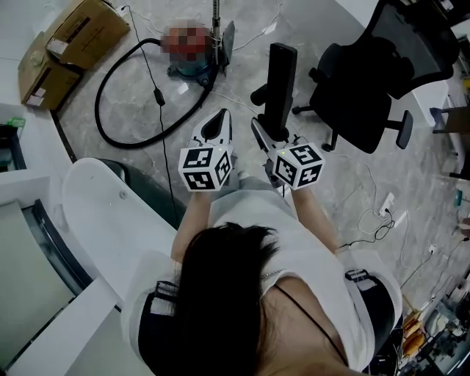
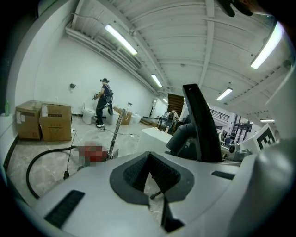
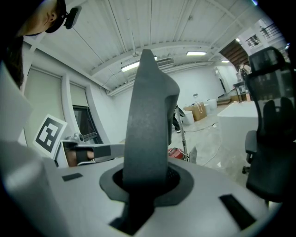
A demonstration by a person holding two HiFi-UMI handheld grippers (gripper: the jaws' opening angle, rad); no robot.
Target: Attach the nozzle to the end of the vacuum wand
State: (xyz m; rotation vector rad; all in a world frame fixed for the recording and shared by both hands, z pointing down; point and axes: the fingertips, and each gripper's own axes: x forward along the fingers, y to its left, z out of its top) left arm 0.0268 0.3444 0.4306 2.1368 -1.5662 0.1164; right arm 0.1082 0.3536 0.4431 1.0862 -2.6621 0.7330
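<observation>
My right gripper [image 1: 269, 136] is shut on a long flat black nozzle [image 1: 280, 82], which sticks out forward from its jaws. In the right gripper view the nozzle [image 3: 149, 125] rises straight up between the pads and fills the middle. My left gripper [image 1: 218, 119] hangs just left of it, shut with nothing in it [image 2: 151, 175]. The vacuum body [image 1: 195, 68] stands on the floor farther ahead, its metal wand [image 1: 216, 22] leaning upright from it. From the left gripper I see the wand [image 2: 115, 133] and the nozzle [image 2: 203, 126] to its right.
A black hose [image 1: 117, 95] loops over the floor left of the vacuum. Cardboard boxes [image 1: 67, 42] sit at the far left, a black office chair [image 1: 376, 82] at the right. A white desk [image 1: 95, 213] curves by my left side. Cables [image 1: 382, 217] lie on the floor at right.
</observation>
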